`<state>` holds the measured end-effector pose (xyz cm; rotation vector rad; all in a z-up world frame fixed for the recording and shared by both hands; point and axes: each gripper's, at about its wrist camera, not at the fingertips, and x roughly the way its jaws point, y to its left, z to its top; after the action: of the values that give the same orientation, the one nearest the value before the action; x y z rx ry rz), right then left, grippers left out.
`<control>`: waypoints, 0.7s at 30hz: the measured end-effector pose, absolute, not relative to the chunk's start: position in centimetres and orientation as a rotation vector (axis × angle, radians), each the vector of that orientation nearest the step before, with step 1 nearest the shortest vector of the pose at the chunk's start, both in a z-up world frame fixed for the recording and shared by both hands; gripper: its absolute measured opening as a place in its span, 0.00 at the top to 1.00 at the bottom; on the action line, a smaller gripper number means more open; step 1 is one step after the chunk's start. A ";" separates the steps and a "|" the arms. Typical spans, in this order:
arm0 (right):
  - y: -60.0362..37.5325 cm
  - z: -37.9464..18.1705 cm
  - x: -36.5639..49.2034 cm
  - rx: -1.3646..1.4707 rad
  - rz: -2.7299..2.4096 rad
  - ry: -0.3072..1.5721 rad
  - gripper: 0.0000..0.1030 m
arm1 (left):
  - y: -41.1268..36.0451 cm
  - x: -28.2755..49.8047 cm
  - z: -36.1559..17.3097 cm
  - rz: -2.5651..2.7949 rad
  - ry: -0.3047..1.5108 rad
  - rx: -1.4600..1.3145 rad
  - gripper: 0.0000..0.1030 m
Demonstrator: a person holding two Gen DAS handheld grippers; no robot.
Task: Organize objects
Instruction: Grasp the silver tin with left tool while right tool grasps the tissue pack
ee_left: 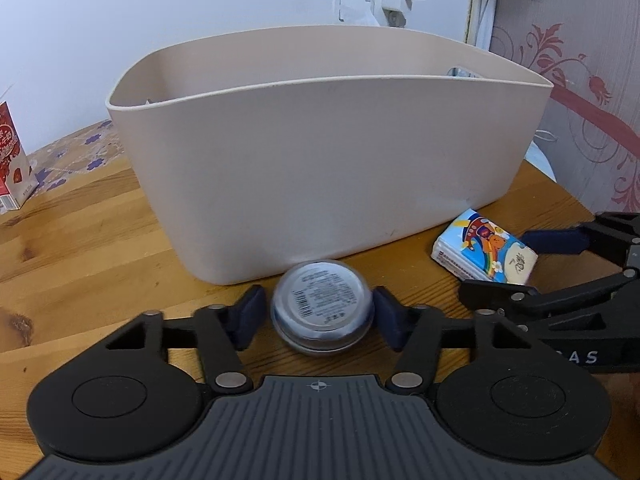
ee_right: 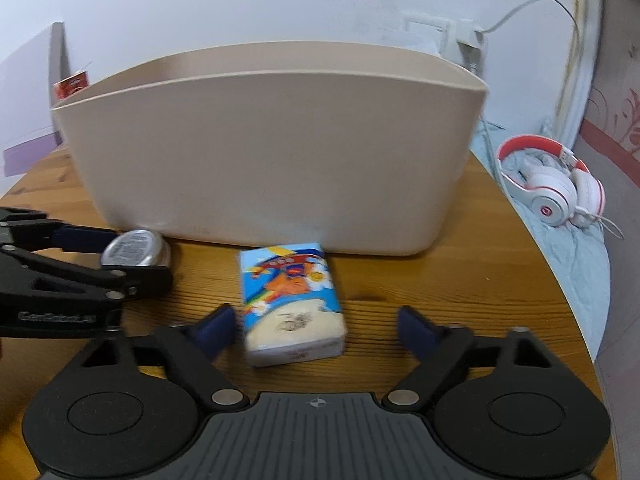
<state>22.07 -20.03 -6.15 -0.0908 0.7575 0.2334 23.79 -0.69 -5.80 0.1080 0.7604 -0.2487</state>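
Observation:
A beige plastic basket (ee_left: 320,152) stands on the wooden table, also in the right wrist view (ee_right: 272,152). My left gripper (ee_left: 322,314) is shut on a small round tin (ee_left: 322,312) with a label on its lid, just in front of the basket; the tin also shows in the right wrist view (ee_right: 134,254). A tissue pack (ee_right: 292,300) with a cartoon print lies between the open fingers of my right gripper (ee_right: 316,328), nearer the left finger and not pinched. The pack also shows in the left wrist view (ee_left: 486,250).
A red and white carton (ee_left: 12,160) stands at the far left. White and red headphones (ee_right: 552,184) lie on a pale blue cloth right of the table edge. A wall socket with a charger (ee_left: 384,4) is behind the basket.

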 end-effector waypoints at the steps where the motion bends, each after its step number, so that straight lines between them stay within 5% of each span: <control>1: -19.8 -6.0 22.0 -0.095 0.242 0.757 0.38 | -0.7 23.7 -5.8 -0.245 0.760 0.107 0.46; 5: -19.2 -5.7 21.4 -0.110 0.268 0.754 0.57 | -0.6 23.1 -5.9 -0.238 0.762 0.106 0.46; 21: -19.9 -3.4 16.9 -0.105 0.283 0.720 0.58 | 1.3 19.4 -3.8 -0.221 0.736 0.111 0.46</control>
<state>16.94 -19.87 -3.37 -0.1052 0.7200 0.2829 19.42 1.34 -3.76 0.1111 0.7361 -0.2208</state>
